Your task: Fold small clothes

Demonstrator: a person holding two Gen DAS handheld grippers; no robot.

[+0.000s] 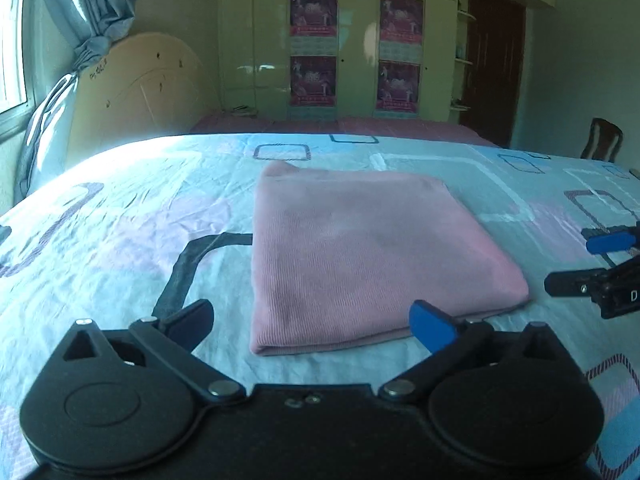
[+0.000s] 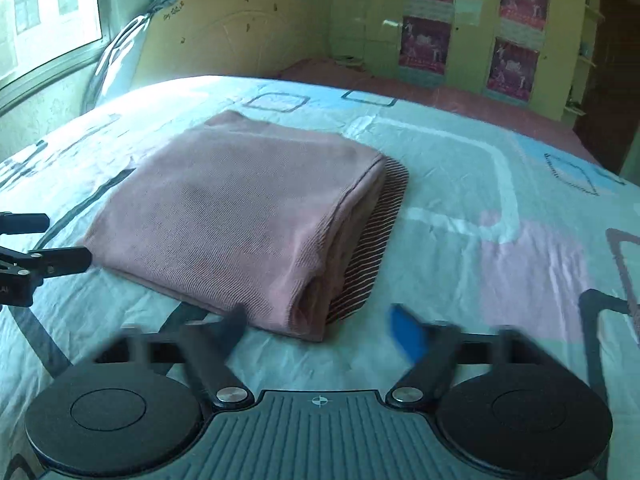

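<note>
A pink garment (image 1: 360, 256) lay folded into a flat, roughly square packet on the bed (image 1: 120, 240), filling the middle of the left wrist view and the centre-left of the right wrist view. In the right wrist view a brown-and-white striped layer (image 2: 372, 240) showed under the packet's right edge, and the stacked folds were open toward the camera at the near corner.

The left tool (image 1: 320, 320) stood with its jaws wide apart at the bottom of its own view, one black finger and one blue-tipped finger (image 1: 432, 324) either side of the packet's near edge, nothing between them. It also showed at the left edge of the right wrist view, just beside the packet's left corner, whether touching it could not be told. The right tool (image 2: 320, 328) was likewise spread open at the bottom of its view, its fingers blurred, holding nothing; the near corner of the packet lay just ahead of the gap. In the left wrist view it entered from the right edge, near the garment's right side, with a white letter "D" legible on its black body.

The bedsheet (image 2: 480, 160) was pale blue with pink patches and dark rounded-square outlines. Behind it stood a cream headboard (image 1: 140, 84) with small dark scribbles too faint to read, and pale green wardrobes (image 1: 260, 40) bearing four pink posters (image 1: 314, 12) whose print was illegible.
</note>
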